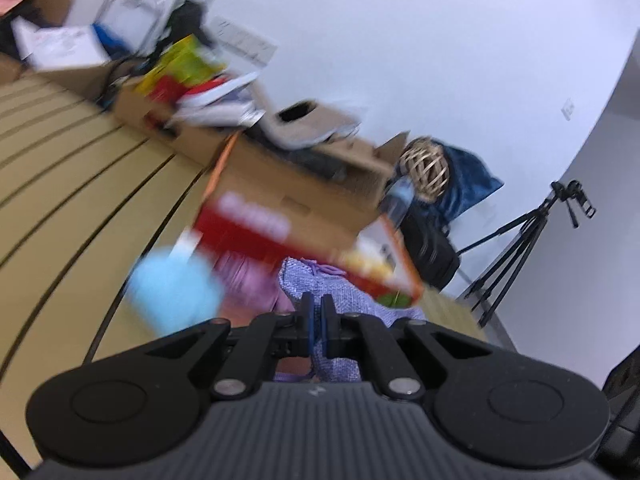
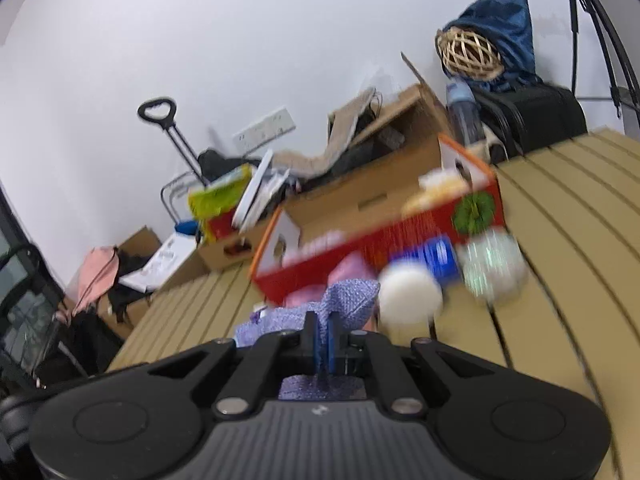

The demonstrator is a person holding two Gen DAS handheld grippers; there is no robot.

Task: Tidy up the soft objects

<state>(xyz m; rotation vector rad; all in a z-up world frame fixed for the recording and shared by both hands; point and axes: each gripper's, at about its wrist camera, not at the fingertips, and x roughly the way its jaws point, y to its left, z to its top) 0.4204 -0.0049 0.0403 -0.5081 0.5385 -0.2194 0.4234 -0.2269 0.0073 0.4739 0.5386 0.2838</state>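
Both grippers pinch the same lilac knitted cloth: the left gripper (image 1: pixel 317 322) has its blue-padded jaws closed on one part of the lilac cloth (image 1: pixel 340 300), and the right gripper (image 2: pixel 322 340) is clamped on another part of it (image 2: pixel 348 300). The cloth hangs between them above the slatted wooden table (image 1: pixel 80 184), just in front of the red cardboard box (image 2: pixel 360 248) that looks like its destination. A blue fluffy ball (image 1: pixel 172 292) lies to the left; a white ball (image 2: pixel 410 296) and a speckled pale ball (image 2: pixel 490 268) sit beside the box, with something pink (image 2: pixel 348 268) behind the cloth. Both views are smeared, so details are uncertain. The risk, as I judge it: each pinch holds only a thin fold, and pulling the grippers apart could slip the knit free, or the dangling cloth could sweep a ball off the table.
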